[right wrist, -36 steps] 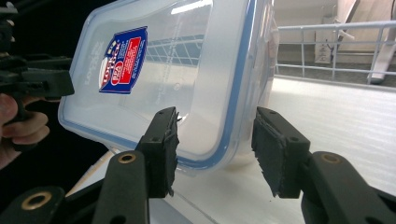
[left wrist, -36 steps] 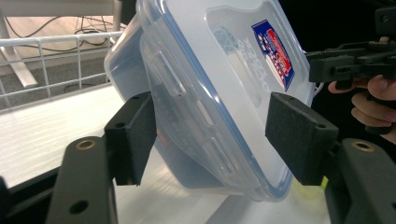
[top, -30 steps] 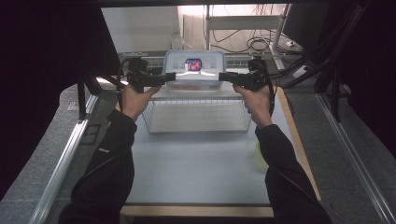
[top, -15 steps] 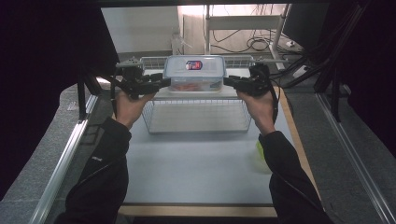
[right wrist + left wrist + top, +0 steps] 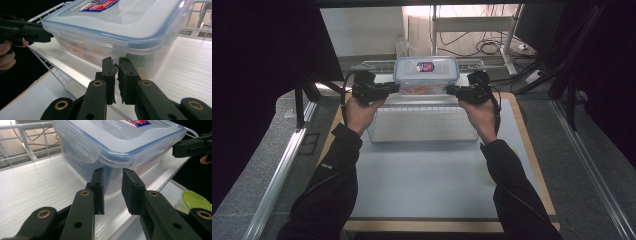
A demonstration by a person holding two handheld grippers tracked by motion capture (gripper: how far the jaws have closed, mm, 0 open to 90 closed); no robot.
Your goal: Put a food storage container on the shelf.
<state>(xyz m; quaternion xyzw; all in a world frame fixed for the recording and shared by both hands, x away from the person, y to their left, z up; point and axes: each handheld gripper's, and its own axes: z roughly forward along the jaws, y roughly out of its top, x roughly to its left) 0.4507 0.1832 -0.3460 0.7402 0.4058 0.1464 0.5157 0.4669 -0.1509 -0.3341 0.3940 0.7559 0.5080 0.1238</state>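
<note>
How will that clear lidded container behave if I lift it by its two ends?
The container looks rigid, so it probably won't flex. Its smooth plastic walls may slip. Orange contents inside could shift and tilt it; the clip-on lid likely stays shut.

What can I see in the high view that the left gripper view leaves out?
High view: the person's sleeves and a wire basket. Left gripper view: the lid's clasp close up and a green lid. Both: the clear container and the left tool, whose jaws have just been closing with nothing between them.
</note>
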